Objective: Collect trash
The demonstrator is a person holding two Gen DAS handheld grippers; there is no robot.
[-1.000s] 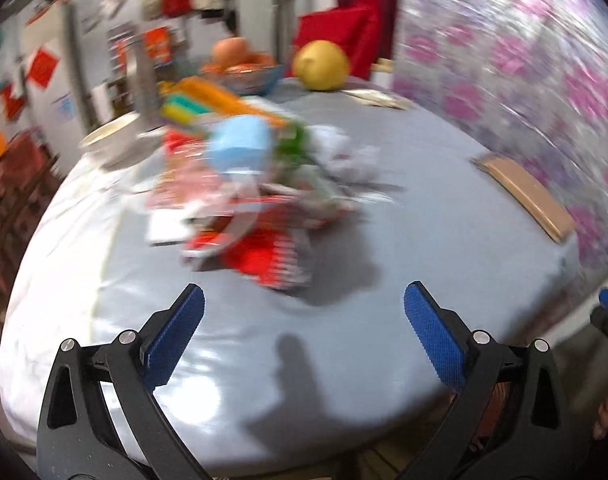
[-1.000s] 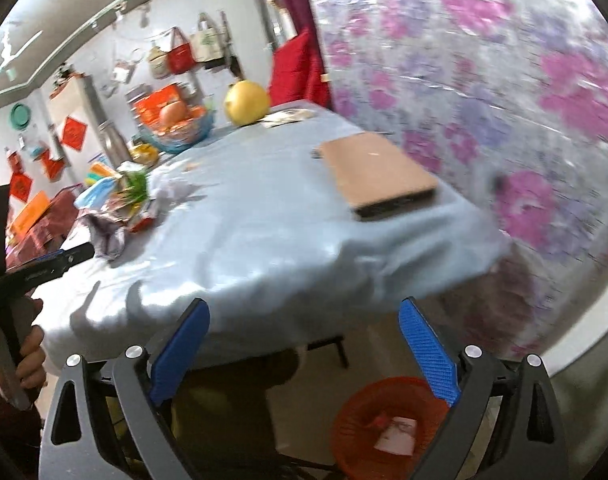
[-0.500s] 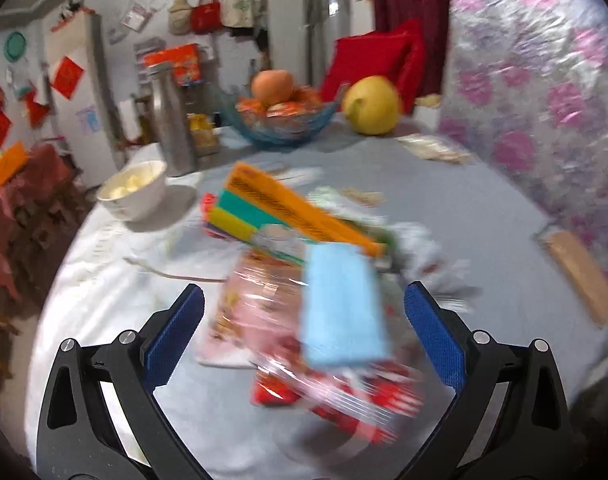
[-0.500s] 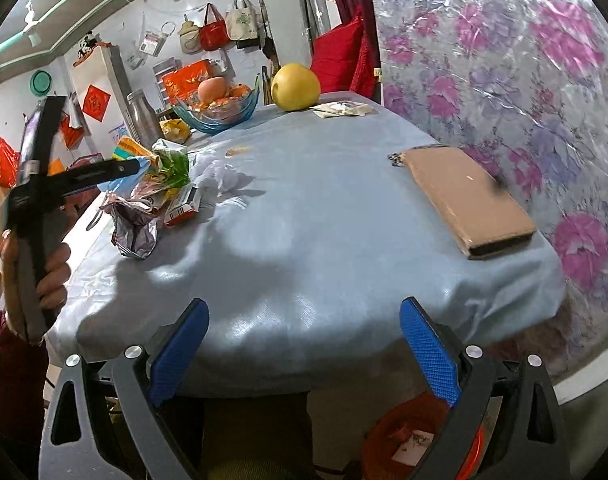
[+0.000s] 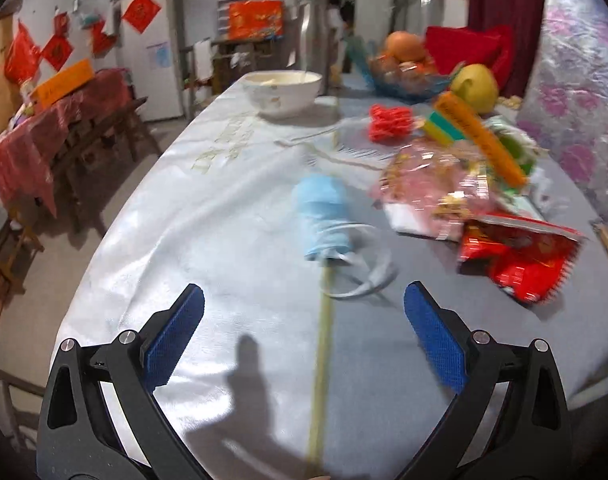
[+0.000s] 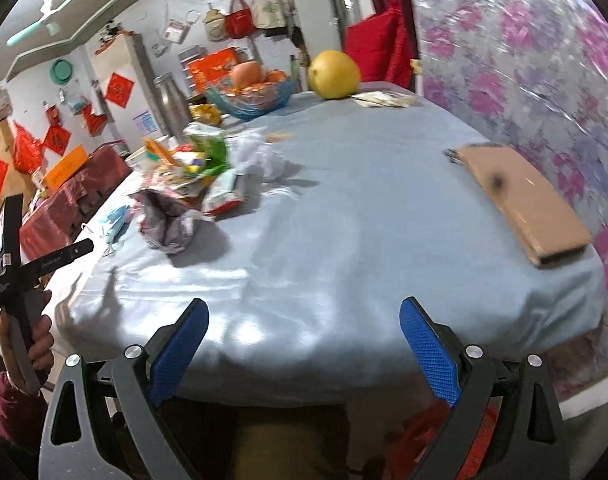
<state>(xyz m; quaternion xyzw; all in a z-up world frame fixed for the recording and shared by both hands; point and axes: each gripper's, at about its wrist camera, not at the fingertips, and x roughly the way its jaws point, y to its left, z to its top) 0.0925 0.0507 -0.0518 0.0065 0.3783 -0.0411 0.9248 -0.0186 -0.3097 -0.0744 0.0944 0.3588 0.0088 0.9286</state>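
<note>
A crumpled light-blue face mask [image 5: 323, 216] lies on the grey-blue tablecloth just ahead of my left gripper [image 5: 303, 326], which is open and empty above the table. To its right sit a red snack bag [image 5: 518, 254], a clear pink wrapper [image 5: 436, 184] and an orange-and-green box [image 5: 474, 138]. In the right wrist view the trash pile [image 6: 188, 184] with a crumpled grey wrapper [image 6: 166, 226] and the mask [image 6: 114, 222] sits at the table's left. My right gripper [image 6: 302, 338] is open and empty at the near table edge. The left gripper's body [image 6: 44, 262] shows at far left.
A white bowl [image 5: 282, 90], a blue fruit bowl [image 6: 250, 94], a yellow pomelo [image 6: 334, 74] and a steel flask [image 6: 172, 108] stand at the back. A brown flat box [image 6: 524, 204] lies on the right edge. A red basket [image 6: 480, 440] sits on the floor below.
My left gripper has swung left around the pile; the blue mask now lies separate, straight ahead of it. My right gripper has risen and moved closer over the table edge.
</note>
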